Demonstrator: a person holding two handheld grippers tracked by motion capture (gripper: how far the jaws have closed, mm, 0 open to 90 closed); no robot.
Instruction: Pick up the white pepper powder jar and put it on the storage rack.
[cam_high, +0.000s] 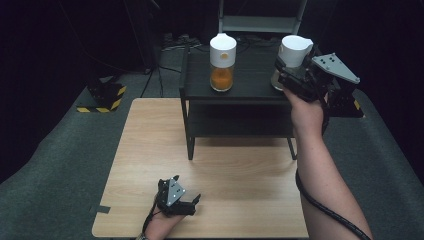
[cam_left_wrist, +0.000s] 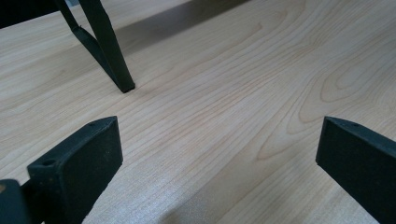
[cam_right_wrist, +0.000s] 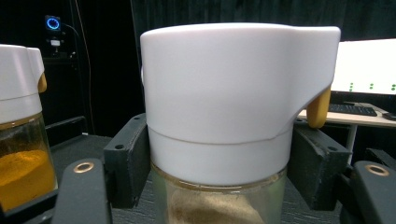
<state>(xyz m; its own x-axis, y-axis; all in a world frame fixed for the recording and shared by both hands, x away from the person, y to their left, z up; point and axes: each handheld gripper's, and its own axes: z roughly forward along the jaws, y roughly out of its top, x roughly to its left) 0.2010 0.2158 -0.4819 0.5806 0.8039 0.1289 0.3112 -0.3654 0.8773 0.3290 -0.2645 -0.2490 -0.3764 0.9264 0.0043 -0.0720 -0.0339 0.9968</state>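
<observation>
Two glass jars with tall white dispenser lids stand on a small black shelf table (cam_high: 250, 90). The left jar (cam_high: 222, 62) (cam_right_wrist: 18, 140) holds orange powder. The right jar (cam_high: 295, 52) (cam_right_wrist: 219, 121), with pale powder in it, sits between the jaws of my right gripper (cam_high: 286, 75) (cam_right_wrist: 217, 163), which press on it just below the white lid. My left gripper (cam_high: 192, 202) (cam_left_wrist: 219, 158) rests low over the wooden tabletop (cam_left_wrist: 224, 93) near its front edge, jaws wide apart with nothing between them.
The black shelf table stands at the far end of the light wooden table (cam_high: 150, 150); one of its legs (cam_left_wrist: 112, 51) shows ahead of my left gripper. Grey carpet surrounds the table. A yellow-black striped block (cam_high: 102, 97) lies on the floor at left.
</observation>
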